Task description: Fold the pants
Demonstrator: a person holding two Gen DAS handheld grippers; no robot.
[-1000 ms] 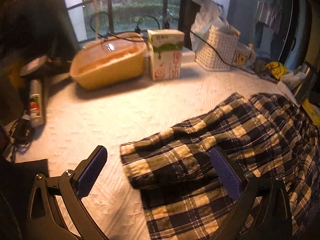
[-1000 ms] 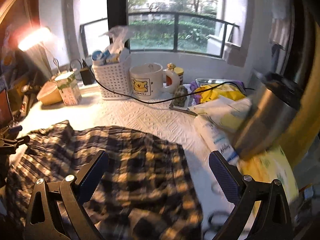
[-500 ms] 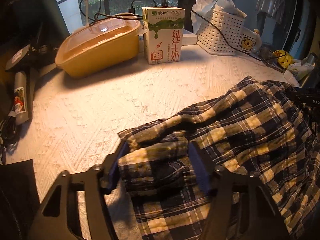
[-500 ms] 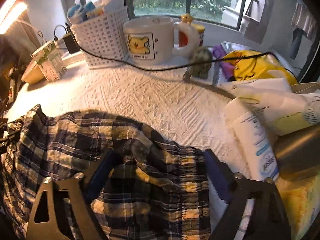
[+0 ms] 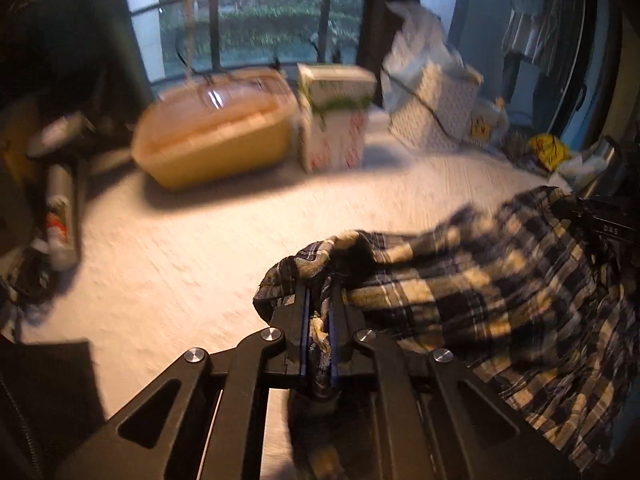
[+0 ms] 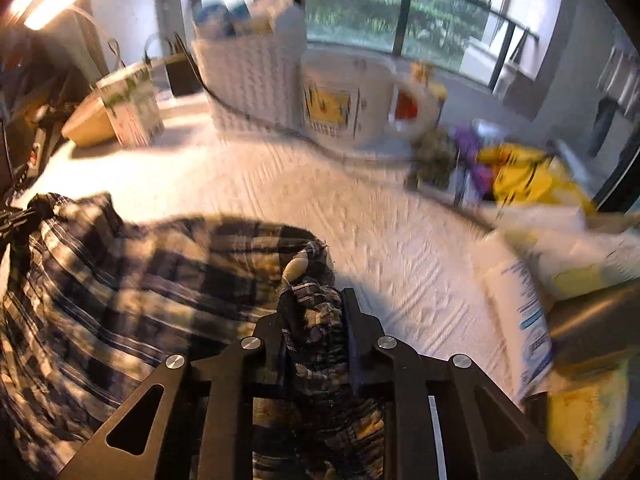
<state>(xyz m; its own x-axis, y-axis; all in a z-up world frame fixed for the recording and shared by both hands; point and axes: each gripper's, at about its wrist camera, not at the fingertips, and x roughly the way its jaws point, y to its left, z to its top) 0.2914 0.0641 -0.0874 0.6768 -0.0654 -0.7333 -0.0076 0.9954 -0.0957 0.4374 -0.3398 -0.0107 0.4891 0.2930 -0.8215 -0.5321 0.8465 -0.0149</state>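
The plaid pants [image 5: 480, 296] in dark blue and cream lie bunched on the white textured table cover [image 5: 180, 264]. My left gripper [image 5: 320, 312] is shut on one end of the pants, with fabric pinched between the pads and lifted slightly. My right gripper [image 6: 316, 312] is shut on the other end of the pants [image 6: 120, 292], with a thick wad of cloth between its jaws. The cloth sags between the two grippers. Both views are motion-blurred.
At the back stand a yellow lidded container [image 5: 216, 136], a milk carton [image 5: 336, 120], a white woven basket [image 6: 248, 68] and a large bear mug [image 6: 344, 100]. A black cable [image 6: 280, 128] crosses the table. Bottles, bags and a steel flask [image 6: 592, 320] crowd the right side.
Both grippers went from wide open over the pants to closed on the fabric. They have since lifted the gripped ends off the table, and the cloth has bunched up.
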